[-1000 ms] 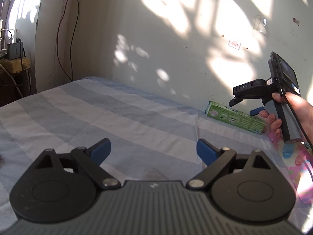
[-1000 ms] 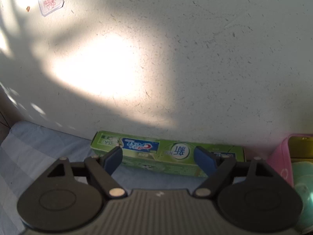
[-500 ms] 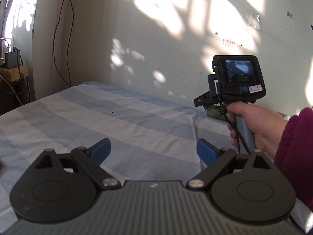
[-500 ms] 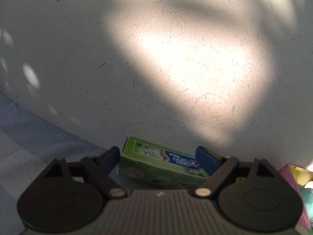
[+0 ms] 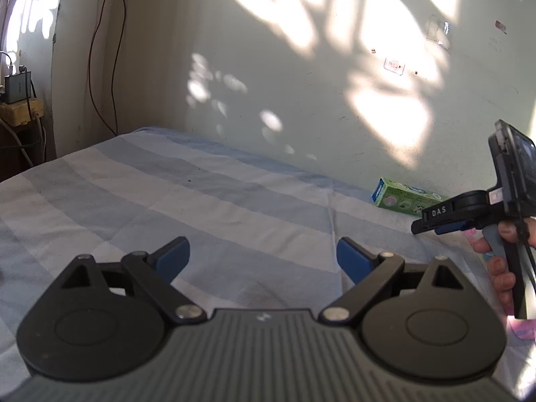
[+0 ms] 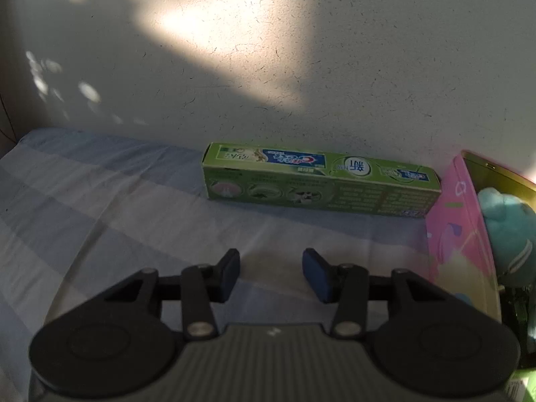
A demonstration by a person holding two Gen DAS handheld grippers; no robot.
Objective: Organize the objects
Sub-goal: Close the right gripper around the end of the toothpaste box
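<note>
1. Now the right gripper [image 6: 271, 268], black with blue pads, has just been closing its jaws; they stand narrow with a gap, and nothing is between them.
2. It hangs above the blue-and-grey striped bedsheet [image 6: 100, 207], apart from the long green cardboard toothpaste box [image 6: 318, 184].
3. That box lies along the white wall [image 6: 268, 67], just beside a pink box [image 6: 459, 221] holding a teal plush toy [image 6: 509, 221].
4. The left gripper [image 5: 263, 261] stands wide and empty over the sheet.
</note>
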